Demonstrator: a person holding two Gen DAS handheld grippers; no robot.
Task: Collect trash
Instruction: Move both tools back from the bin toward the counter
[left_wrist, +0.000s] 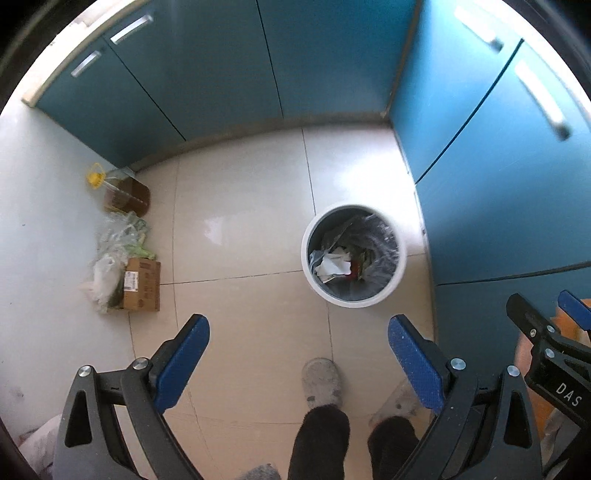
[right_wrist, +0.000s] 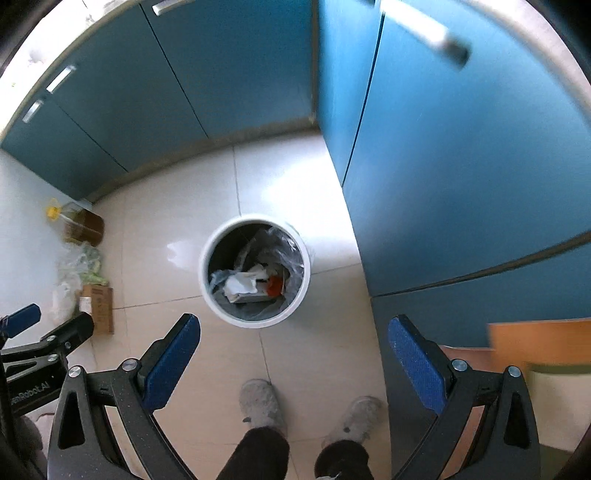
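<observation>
Plainly, we take the two views in turn, with the bin as our landmark.

Left view, gripper: our left gripper (left_wrist: 298, 363) hangs with its jaws spread wide and nothing between them.
Left view, bin: the white bin (left_wrist: 354, 255) stands on the tiled floor (left_wrist: 240, 229) ahead of the gripper and a little to its right, well apart from it, close beside the blue cupboards (left_wrist: 498, 177).
Left view, contents: a grey liner bag (left_wrist: 380, 240) sags inside the bin around the paper scraps (left_wrist: 334, 266).
Left view, risk: we judge that a thin, slumped liner could tear or slip if pinched at one spot only.
Left view, leftovers: far to the left of the bin, by the wall, lie a cardboard box (left_wrist: 142, 284), loose plastic bags (left_wrist: 118, 240) and an oil bottle (left_wrist: 123, 192).

Right view, gripper: our right gripper (right_wrist: 293, 363) is likewise spread wide and empty.
Right view, bin: the bin (right_wrist: 255, 271) lies ahead and slightly left of this gripper, apart from it.
Right view, risk: our slippers (right_wrist: 260, 402) stand near the bin, so we judge a careless reach might knock it over and spill it.
</observation>
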